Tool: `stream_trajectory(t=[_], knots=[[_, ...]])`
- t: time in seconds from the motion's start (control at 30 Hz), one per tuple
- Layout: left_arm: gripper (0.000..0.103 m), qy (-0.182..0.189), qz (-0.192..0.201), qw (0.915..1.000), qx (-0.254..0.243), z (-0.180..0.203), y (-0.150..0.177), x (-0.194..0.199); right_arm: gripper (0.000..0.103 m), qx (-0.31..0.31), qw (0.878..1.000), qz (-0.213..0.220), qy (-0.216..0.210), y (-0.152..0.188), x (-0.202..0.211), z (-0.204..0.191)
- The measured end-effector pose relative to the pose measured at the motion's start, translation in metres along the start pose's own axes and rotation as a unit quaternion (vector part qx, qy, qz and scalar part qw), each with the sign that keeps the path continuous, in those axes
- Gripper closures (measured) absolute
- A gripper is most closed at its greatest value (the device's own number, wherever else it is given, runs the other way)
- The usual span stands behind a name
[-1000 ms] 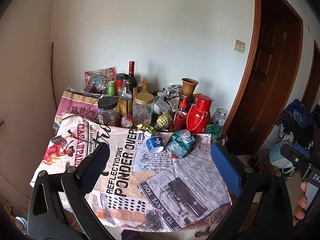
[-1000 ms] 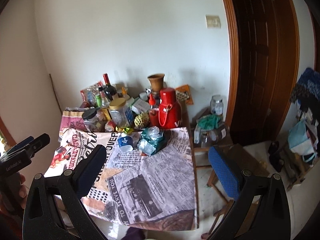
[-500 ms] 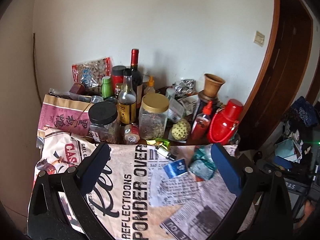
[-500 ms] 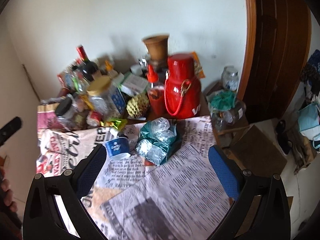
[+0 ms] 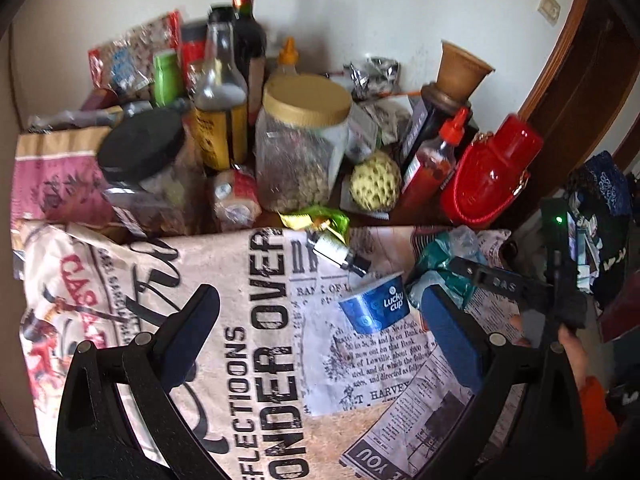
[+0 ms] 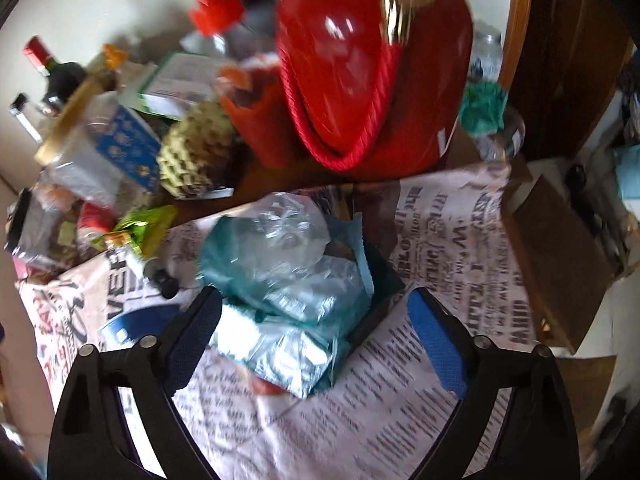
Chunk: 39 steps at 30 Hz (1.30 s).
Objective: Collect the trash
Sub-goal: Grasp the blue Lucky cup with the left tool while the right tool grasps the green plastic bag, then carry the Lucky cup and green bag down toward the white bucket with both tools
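Note:
A crumpled teal and silver plastic wrapper [image 6: 288,284] lies on the newsprint tablecloth [image 6: 460,248], between the fingers of my open right gripper [image 6: 314,320]. In the left wrist view the wrapper [image 5: 440,256] sits right of a tipped blue paper cup [image 5: 376,306]. My left gripper [image 5: 320,324] is open, low over the cloth, with the cup near its right finger. The cup [image 6: 136,320] shows behind my right gripper's left finger. A yellow-green foil wrapper [image 5: 316,220] and a small tube [image 5: 340,258] lie by the jars.
The back of the table is crowded: a gold-lid jar [image 5: 300,144], a black-lid jar [image 5: 144,172], bottles [image 5: 224,96], a custard apple [image 5: 374,180], a sauce bottle [image 5: 432,164] and a red flask [image 6: 360,68]. A brown door [image 6: 568,40] is at right.
Both grippers have moved forward and down toward the table. The right one has closed in around the teal wrapper; the left one has come near the blue cup. Both stay open.

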<state>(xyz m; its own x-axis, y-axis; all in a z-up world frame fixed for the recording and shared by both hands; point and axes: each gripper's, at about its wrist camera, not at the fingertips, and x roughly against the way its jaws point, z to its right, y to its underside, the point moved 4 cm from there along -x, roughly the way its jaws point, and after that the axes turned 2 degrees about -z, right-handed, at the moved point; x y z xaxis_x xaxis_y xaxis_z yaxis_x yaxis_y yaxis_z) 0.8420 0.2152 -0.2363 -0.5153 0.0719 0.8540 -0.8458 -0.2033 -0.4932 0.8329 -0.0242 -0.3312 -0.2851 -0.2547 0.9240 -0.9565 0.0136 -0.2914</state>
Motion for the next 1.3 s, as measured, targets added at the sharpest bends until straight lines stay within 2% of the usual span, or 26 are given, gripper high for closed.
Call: stream_trajectory(t=[0.07, 0.2, 0.23, 0.33, 0.37, 0.43, 0.63, 0.73, 0.8, 0.83, 0.9, 1.03, 1.1, 1.17, 1.3], knots=[[0.001, 0.006, -0.015, 0.9999, 0.001, 0.003, 0.003, -0.013, 0.029, -0.006, 1.0, -0.007, -0.003, -0.001, -0.008, 0.003], [0.001, 0.019, -0.043, 0.9989, -0.005, 0.013, 0.008, -0.04, 0.042, -0.003, 1.0, -0.006, -0.011, 0.004, -0.013, 0.002], [0.001, 0.023, -0.05, 0.9985, -0.006, 0.016, 0.009, -0.045, 0.052, 0.004, 1.0, -0.003, -0.011, 0.007, -0.012, 0.0], [0.001, 0.037, -0.071, 0.9967, -0.008, 0.023, 0.013, -0.062, 0.064, 0.015, 1.0, 0.004, -0.003, 0.015, -0.008, -0.004], [0.001, 0.042, -0.074, 0.9964, -0.006, 0.024, 0.013, -0.066, 0.076, 0.015, 1.0, 0.006, -0.005, 0.018, -0.005, -0.004], [0.001, 0.048, -0.078, 0.9958, 0.006, 0.026, 0.014, -0.075, 0.082, 0.003, 1.0, 0.011, -0.015, 0.025, 0.004, -0.001], [0.001, 0.067, -0.104, 0.9912, 0.048, 0.032, 0.016, -0.104, 0.085, -0.025, 0.998, 0.062, 0.0, 0.046, 0.06, 0.015], [0.002, 0.061, -0.111, 0.9907, 0.051, 0.037, 0.015, -0.117, 0.085, -0.026, 0.996, 0.087, 0.02, 0.058, 0.089, 0.021], [0.003, 0.05, -0.112, 0.9909, 0.057, 0.038, 0.014, -0.125, 0.085, -0.034, 0.995, 0.096, 0.016, 0.061, 0.107, 0.027], [0.004, 0.047, -0.113, 0.9904, 0.064, 0.037, 0.015, -0.128, 0.085, -0.038, 0.994, 0.098, 0.014, 0.059, 0.11, 0.029], [0.015, 0.05, -0.125, 0.9875, 0.082, 0.034, 0.017, -0.137, 0.085, -0.044, 0.994, 0.102, 0.013, 0.064, 0.121, 0.032], [0.03, 0.057, -0.143, 0.9831, 0.099, 0.033, 0.024, -0.152, 0.085, -0.053, 0.992, 0.112, 0.016, 0.073, 0.136, 0.036], [0.033, 0.069, -0.143, 0.9823, 0.1, 0.036, 0.027, -0.152, 0.085, -0.057, 0.991, 0.117, 0.018, 0.077, 0.145, 0.04], [0.033, 0.057, -0.133, 0.9855, 0.088, 0.04, 0.027, -0.147, 0.085, -0.058, 0.991, 0.122, 0.019, 0.079, 0.148, 0.042], [0.033, 0.047, -0.09, 0.9938, 0.046, 0.054, 0.027, -0.115, 0.085, -0.052, 0.99, 0.132, 0.018, 0.082, 0.161, 0.044]])
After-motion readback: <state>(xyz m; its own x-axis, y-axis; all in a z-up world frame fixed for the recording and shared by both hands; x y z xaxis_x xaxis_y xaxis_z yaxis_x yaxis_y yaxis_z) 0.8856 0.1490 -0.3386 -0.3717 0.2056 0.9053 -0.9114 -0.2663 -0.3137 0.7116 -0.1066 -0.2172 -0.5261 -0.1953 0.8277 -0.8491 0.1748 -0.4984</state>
